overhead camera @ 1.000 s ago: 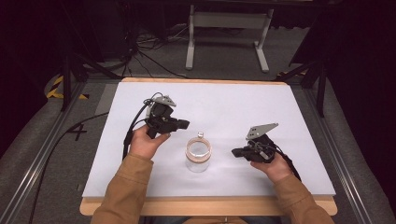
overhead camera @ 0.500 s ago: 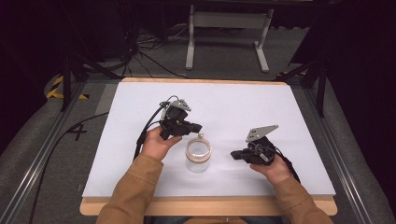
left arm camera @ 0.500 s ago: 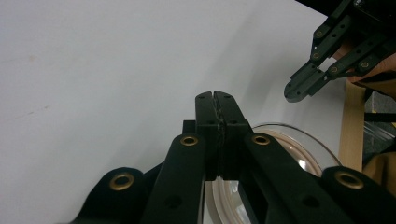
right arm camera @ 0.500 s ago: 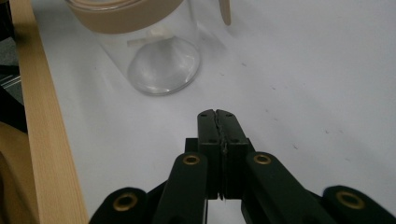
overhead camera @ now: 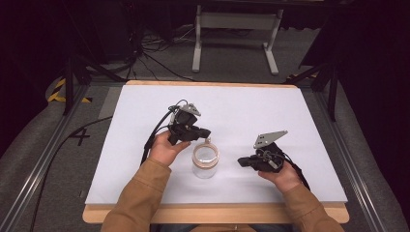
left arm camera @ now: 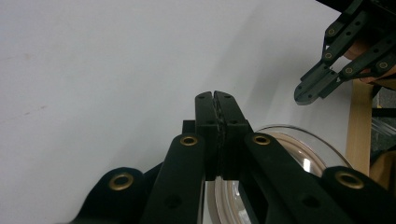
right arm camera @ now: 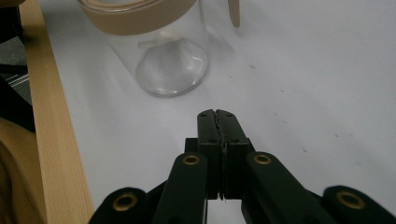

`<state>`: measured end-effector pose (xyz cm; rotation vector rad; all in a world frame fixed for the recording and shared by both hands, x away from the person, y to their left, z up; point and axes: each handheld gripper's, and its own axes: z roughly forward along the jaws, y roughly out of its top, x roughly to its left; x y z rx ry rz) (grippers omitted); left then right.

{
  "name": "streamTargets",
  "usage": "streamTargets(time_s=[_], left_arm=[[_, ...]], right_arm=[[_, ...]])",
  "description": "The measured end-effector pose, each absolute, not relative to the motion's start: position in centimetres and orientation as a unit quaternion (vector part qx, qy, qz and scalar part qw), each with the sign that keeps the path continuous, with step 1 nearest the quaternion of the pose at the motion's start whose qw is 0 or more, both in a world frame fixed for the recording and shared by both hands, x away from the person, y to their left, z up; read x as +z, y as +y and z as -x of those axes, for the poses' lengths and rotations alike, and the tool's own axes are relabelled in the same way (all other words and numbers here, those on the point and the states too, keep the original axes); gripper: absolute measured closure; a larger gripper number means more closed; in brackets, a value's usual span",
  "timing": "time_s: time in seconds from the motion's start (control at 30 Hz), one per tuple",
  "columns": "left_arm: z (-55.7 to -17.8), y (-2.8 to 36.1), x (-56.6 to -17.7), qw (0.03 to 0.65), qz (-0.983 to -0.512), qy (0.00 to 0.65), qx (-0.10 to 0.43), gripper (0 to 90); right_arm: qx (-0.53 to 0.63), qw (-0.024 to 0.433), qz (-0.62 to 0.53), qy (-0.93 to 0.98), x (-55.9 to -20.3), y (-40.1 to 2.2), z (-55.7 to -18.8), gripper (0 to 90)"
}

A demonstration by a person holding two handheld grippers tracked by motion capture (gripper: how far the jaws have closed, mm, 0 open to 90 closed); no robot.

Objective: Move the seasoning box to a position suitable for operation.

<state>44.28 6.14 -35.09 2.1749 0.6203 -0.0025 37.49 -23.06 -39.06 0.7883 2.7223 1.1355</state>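
A clear glass jar [overhead camera: 205, 160] with a tan band around its rim stands upright in the middle of the white table [overhead camera: 270, 116]. My left gripper [overhead camera: 207, 132] is shut and empty, its tips just above the jar's far rim. The left gripper view has the shut jaws [left arm camera: 216, 96] over the jar's rim [left arm camera: 322, 151], with the right gripper [left arm camera: 304, 95] at the upper right. My right gripper [overhead camera: 240, 161] rests low, a little right of the jar, shut and empty. The right gripper view looks past the shut tips [right arm camera: 216, 114] at the jar [right arm camera: 170, 65] ahead.
A tan tab [right arm camera: 234, 11] sticks out from the jar's band on its far side. The table's wooden front edge [overhead camera: 217, 212] runs close to both forearms. Cables trail from the left gripper across the table's left part. A metal stand [overhead camera: 237, 38] is on the floor beyond.
My left gripper has moved right and slightly down, from left of the jar to just over its far rim. The right gripper and the jar have stayed in place.
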Motion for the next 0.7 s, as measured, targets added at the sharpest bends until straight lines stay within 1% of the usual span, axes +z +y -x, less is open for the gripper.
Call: streamTargets(time_s=[0.23, 0.57, 0.7], left_arm=[[-44.3, 6.2, -35.1, 0.421, -0.871, 0.251, 0.011, 89.1], [-44.4, 6.2, -35.2, 0.426, -0.87, 0.248, 0.007, 89.1], [-44.5, 6.3, -35.2, 0.427, -0.869, 0.25, 0.0, 89.1]], right_arm=[[0.381, 0.037, -0.249, 0.89, -38.8, -22.5, -37.2, 89.3], [0.391, 0.033, -0.234, 0.89, -38.3, -21.5, -36.7, 89.4], [0.396, 0.031, -0.223, 0.89, -37.7, -20.4, -36.1, 89.4]])
